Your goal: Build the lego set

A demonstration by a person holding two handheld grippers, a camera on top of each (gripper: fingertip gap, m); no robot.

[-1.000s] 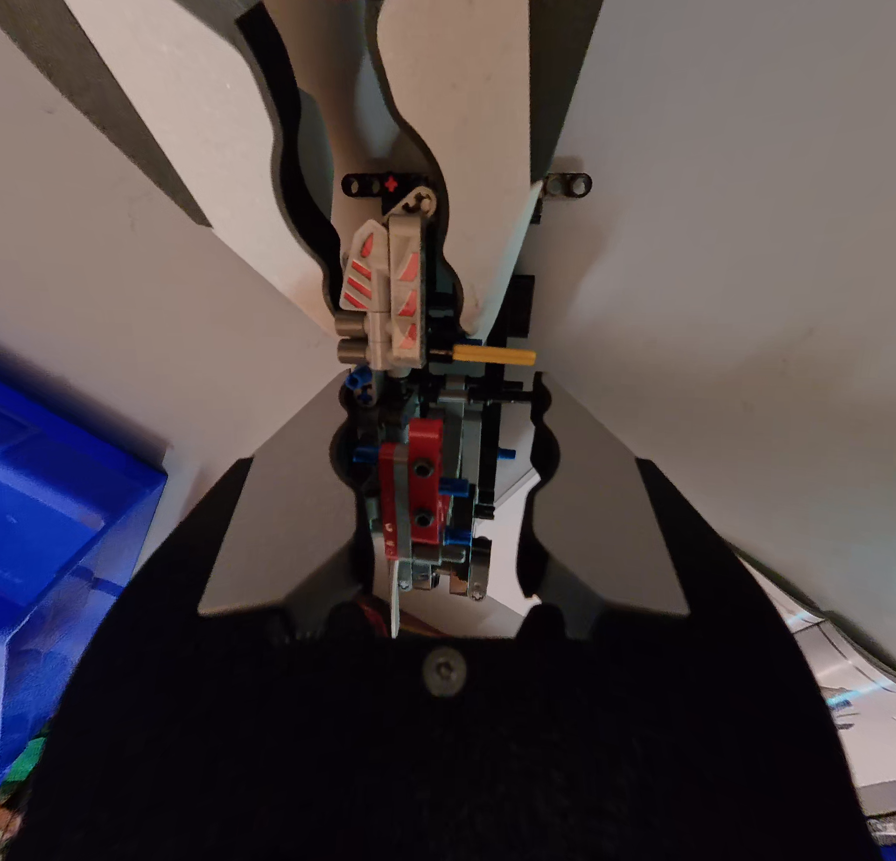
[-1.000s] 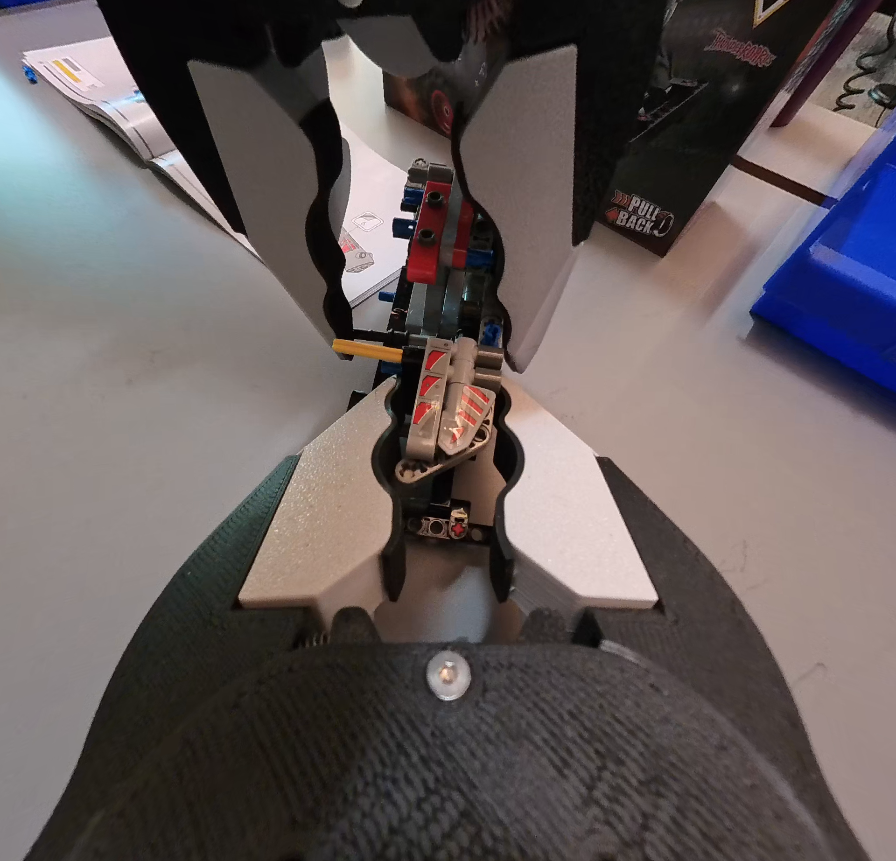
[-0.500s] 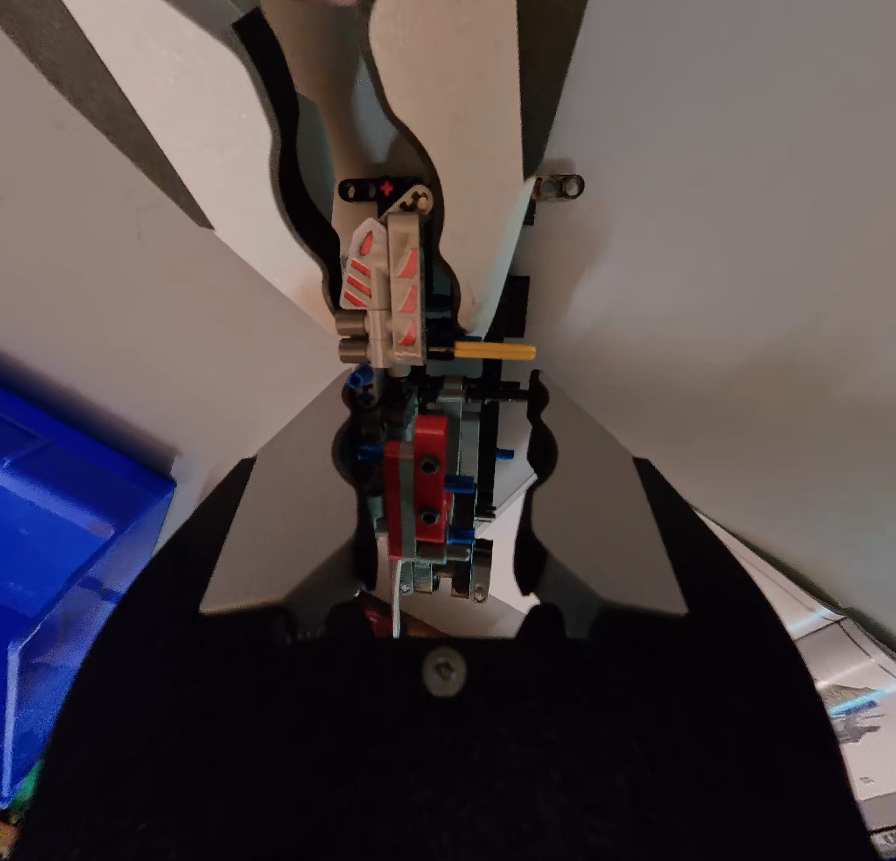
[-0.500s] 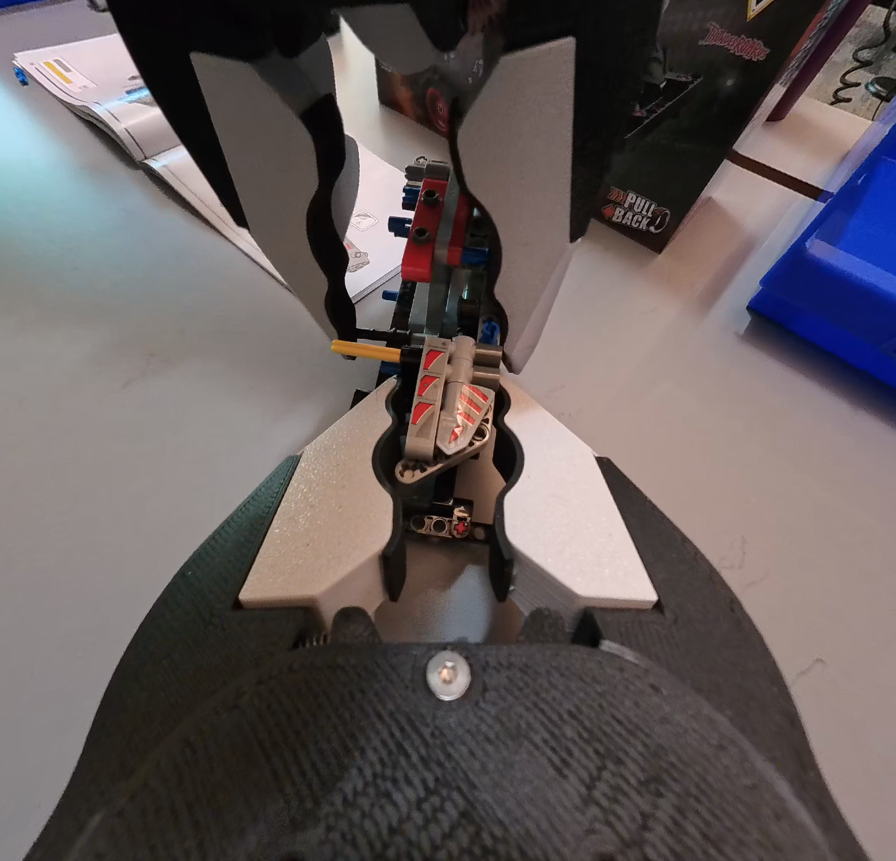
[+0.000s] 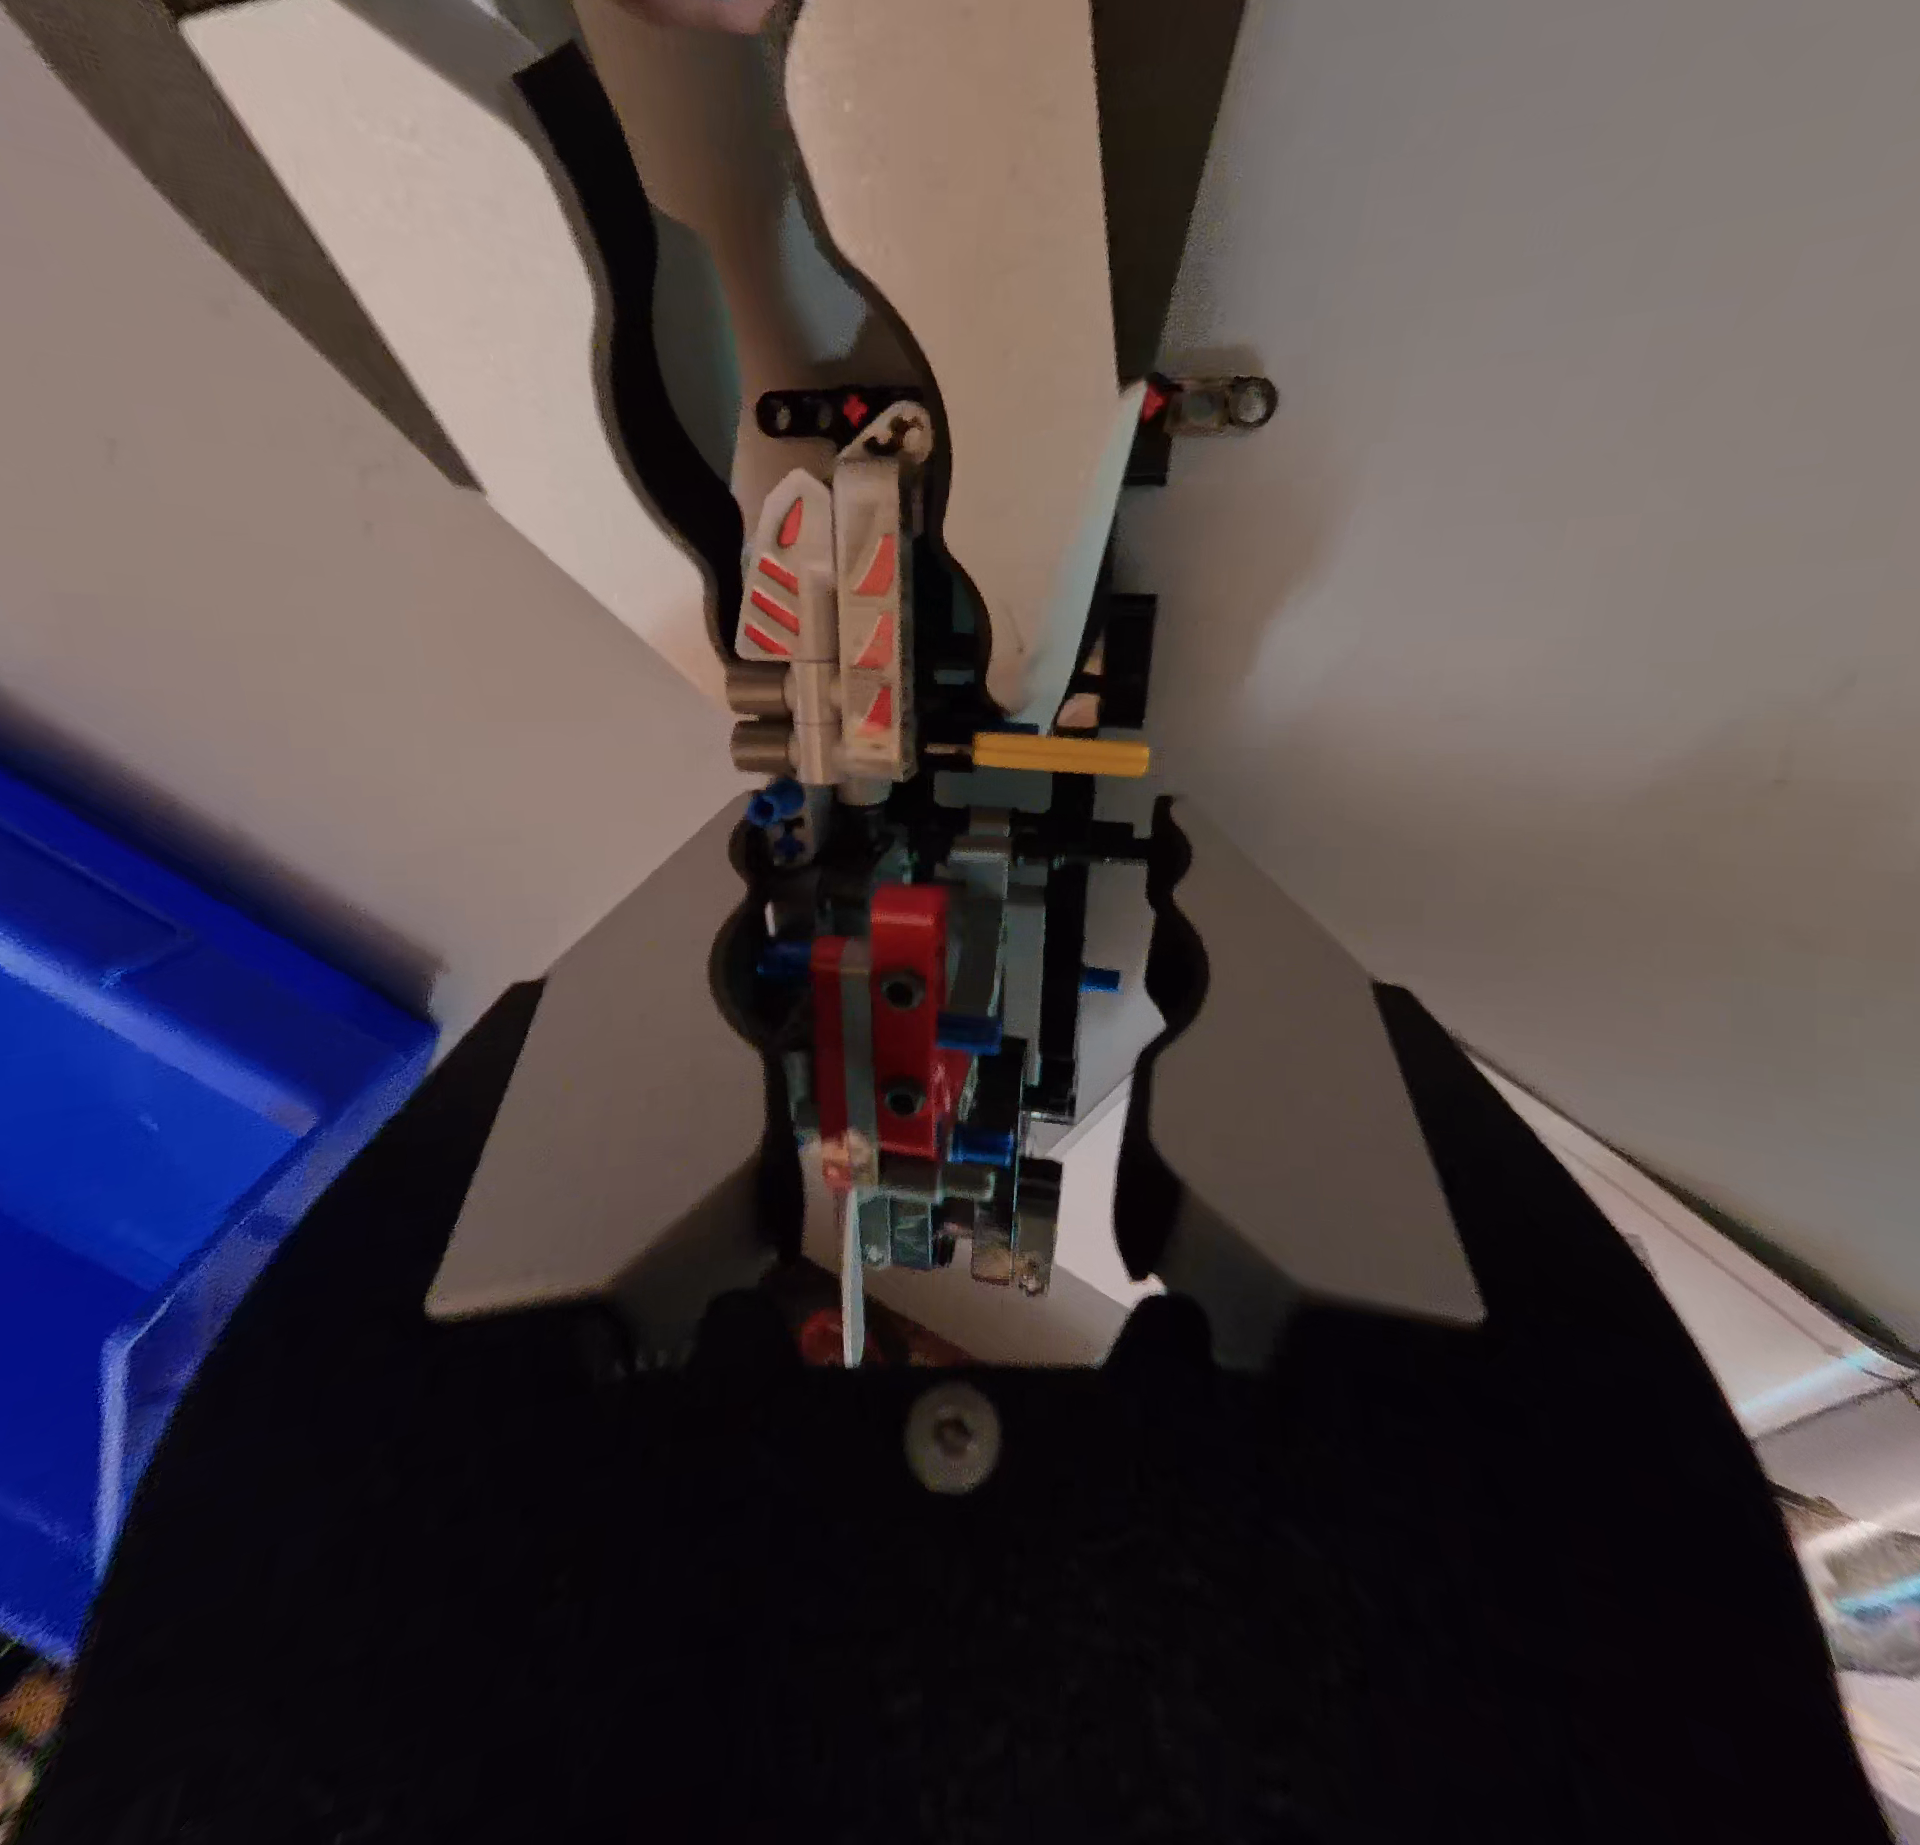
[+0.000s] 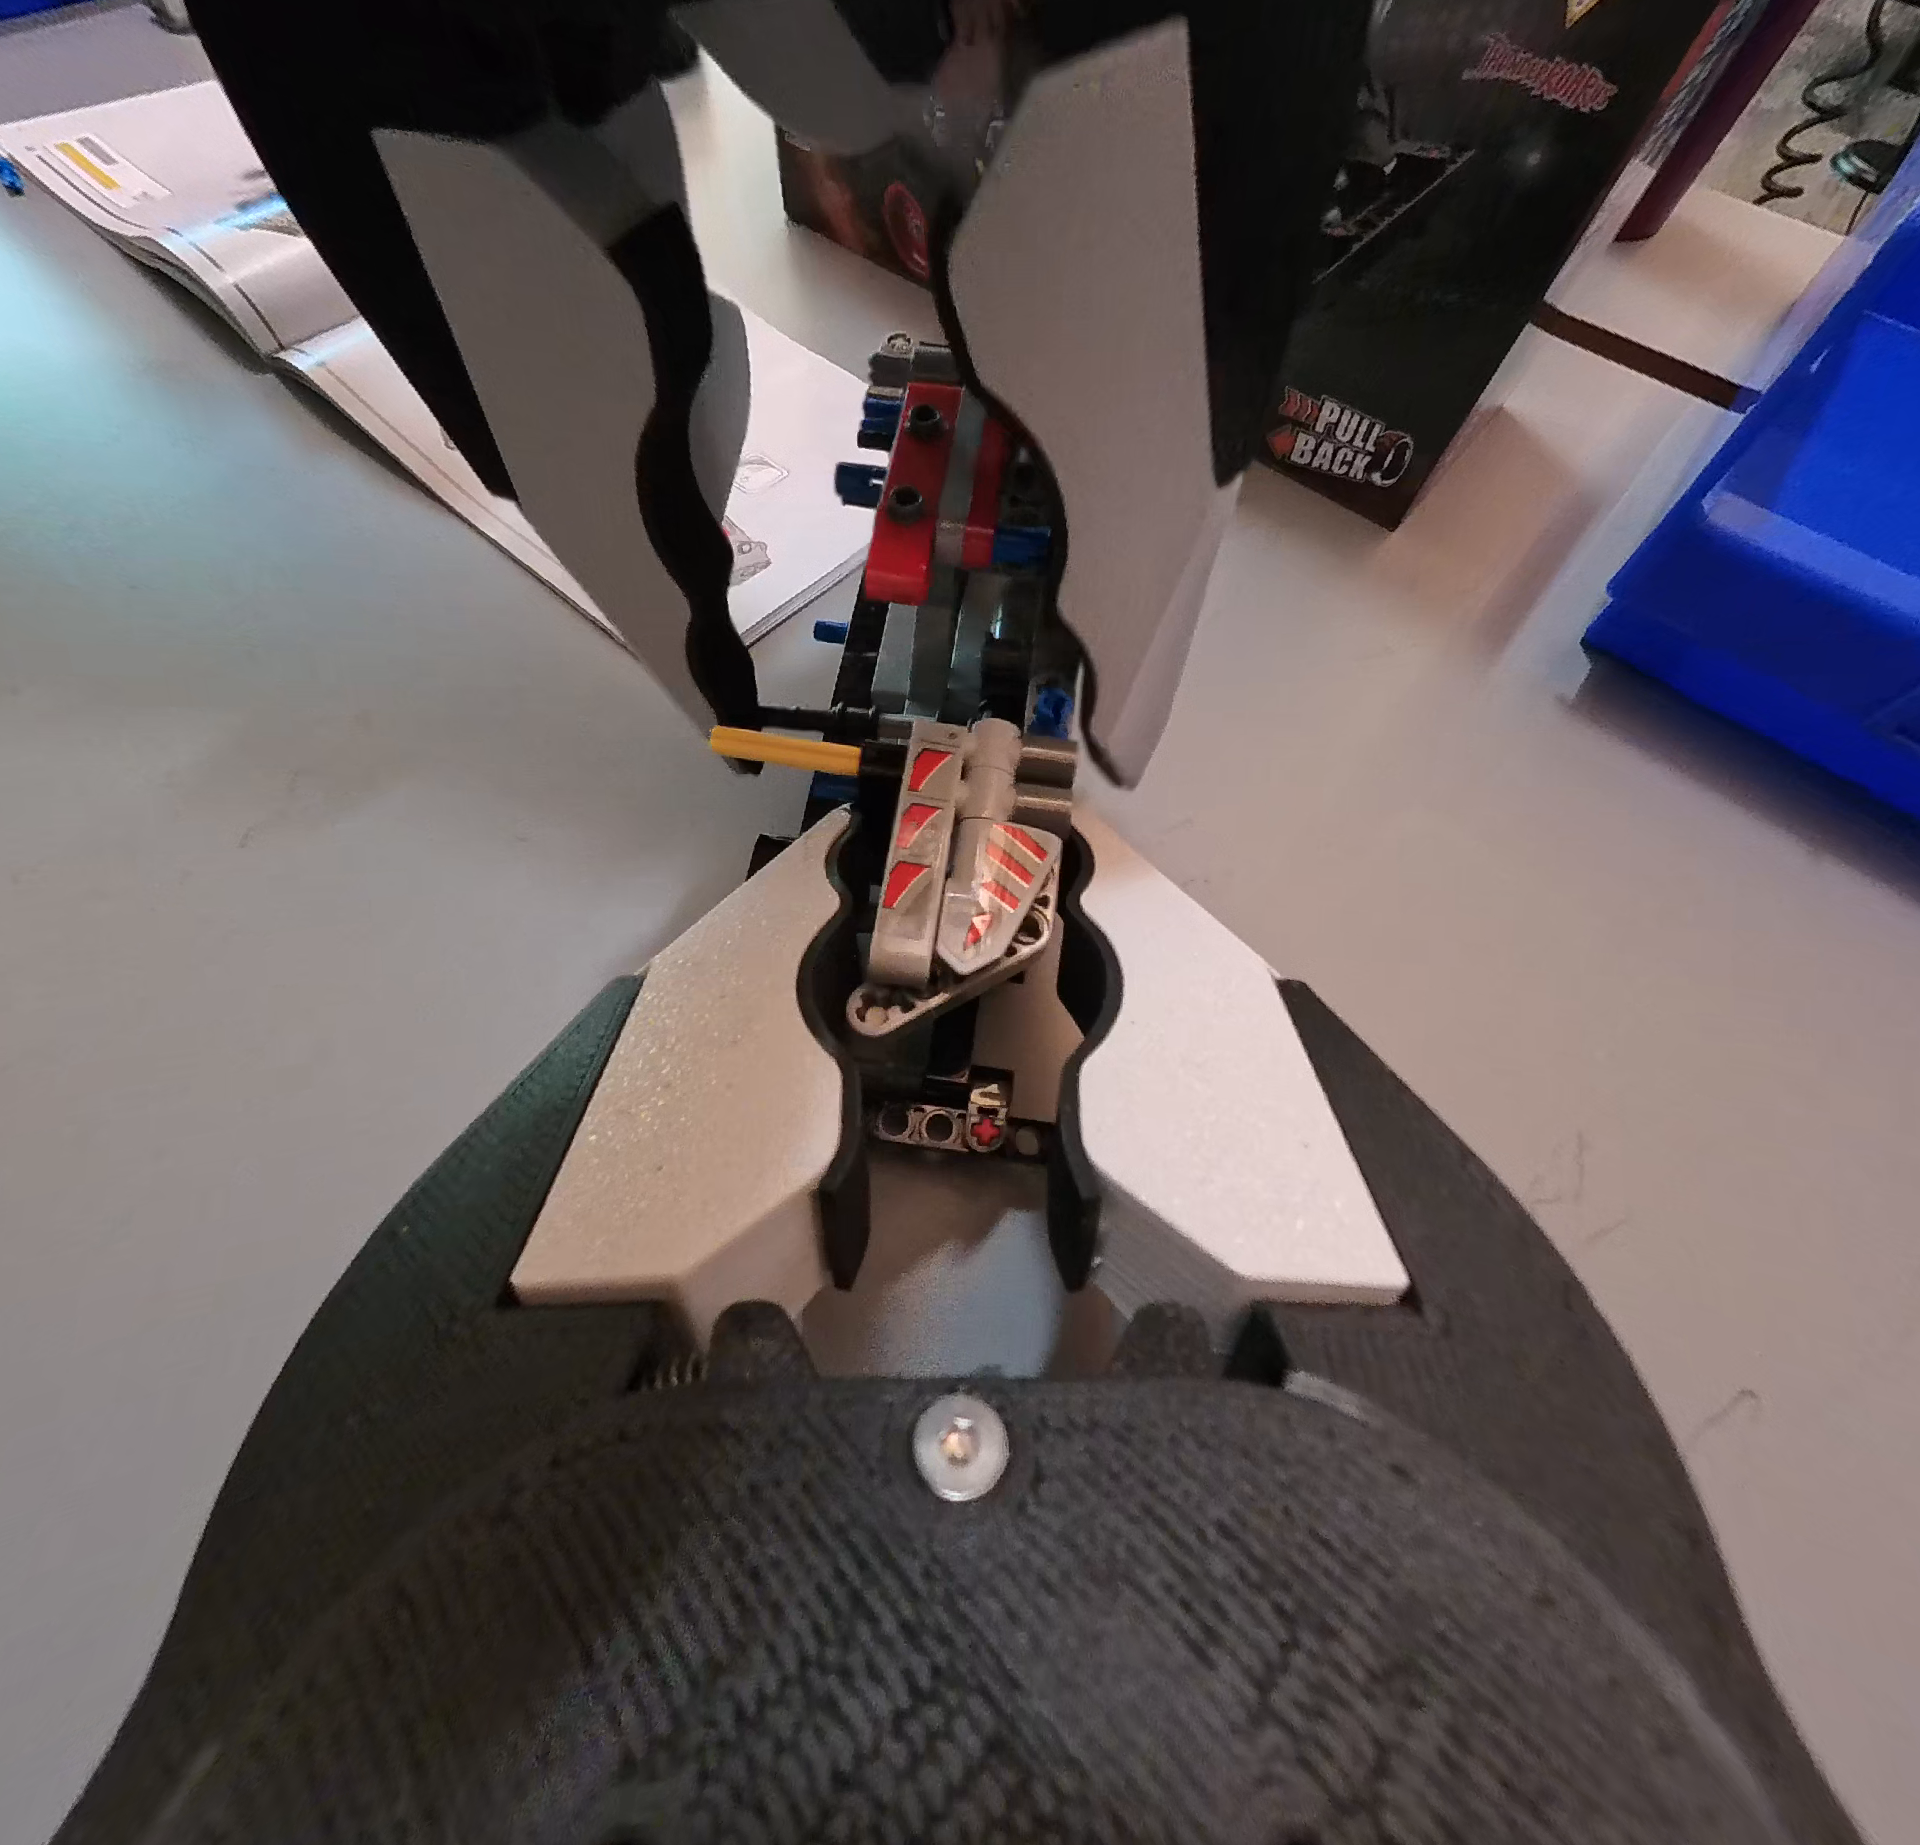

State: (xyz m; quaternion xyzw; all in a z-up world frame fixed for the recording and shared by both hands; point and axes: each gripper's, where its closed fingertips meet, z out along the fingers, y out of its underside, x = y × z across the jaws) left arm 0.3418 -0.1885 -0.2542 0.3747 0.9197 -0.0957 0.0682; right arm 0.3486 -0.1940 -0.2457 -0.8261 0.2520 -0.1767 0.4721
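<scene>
A partly built lego model (image 5: 914, 1016) is held off the grey table between both grippers. Its end with the red beam (image 5: 909, 1026) sits between the fingers of my left gripper (image 5: 945, 819), which is shut on it. Its end with grey panels striped in red (image 6: 956, 860) sits in my right gripper (image 6: 961, 824), also shut on it. A yellow axle (image 6: 784, 751) sticks out sideways at the middle, and it also shows in the left wrist view (image 5: 1060, 754). The two grippers face each other, fingertips nearly touching. A black beam (image 6: 956, 1128) lies deep between the right fingers.
A blue bin (image 6: 1787, 548) stands to the right, and it also shows in the left wrist view (image 5: 156, 1120). The dark set box (image 6: 1455, 185) stands behind. An open instruction booklet (image 6: 208, 226) lies on the table (image 6: 260, 860) at the back left.
Both grippers keep their hold on the model. The pair has shifted slightly, so the background has slid a little and the model's far end has tilted a touch.
</scene>
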